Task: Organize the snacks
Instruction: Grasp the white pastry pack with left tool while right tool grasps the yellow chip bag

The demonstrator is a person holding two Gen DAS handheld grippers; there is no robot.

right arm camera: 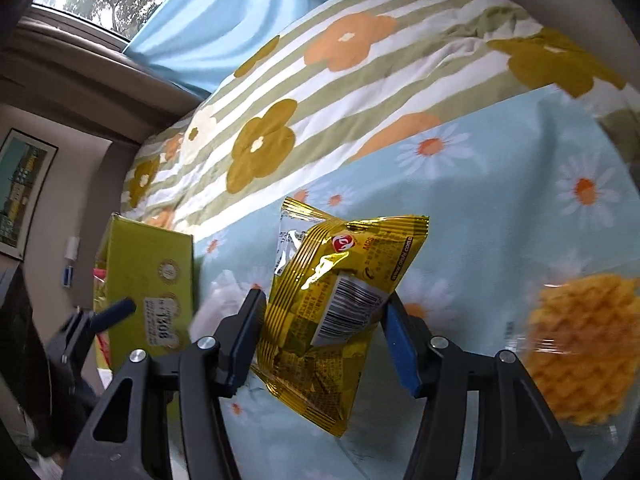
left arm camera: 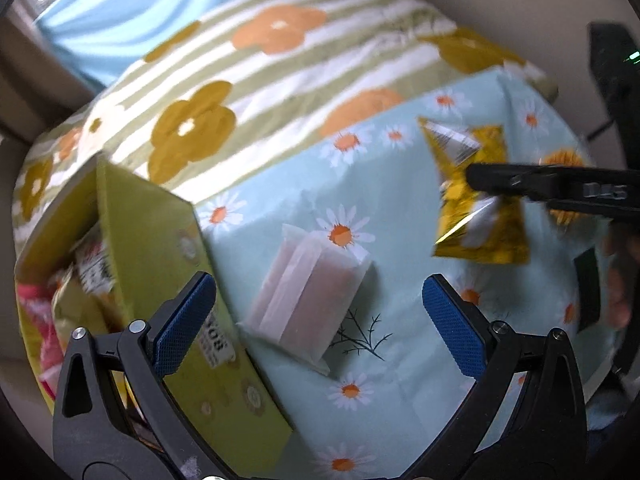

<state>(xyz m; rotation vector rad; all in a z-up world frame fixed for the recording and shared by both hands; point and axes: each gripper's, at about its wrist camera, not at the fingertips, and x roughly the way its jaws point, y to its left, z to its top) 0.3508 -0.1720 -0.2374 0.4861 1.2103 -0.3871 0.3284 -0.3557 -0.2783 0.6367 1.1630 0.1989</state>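
Gold snack packet (right arm camera: 332, 312) clamped in right tongs (right arm camera: 320, 340); left tongs (left arm camera: 320, 320) wide apart, holding nothing.

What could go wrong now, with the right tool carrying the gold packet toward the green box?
The right tool pinches the gold packet across a puffy, crinkled middle, so it may slip. The green box already looks full of snacks, so the packet may not settle in. The open left tool hovers over the pale packet, near the box, risking a bump.

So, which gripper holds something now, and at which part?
The right gripper pinches the gold snack packet across its middle; the left gripper is open and holds nothing.
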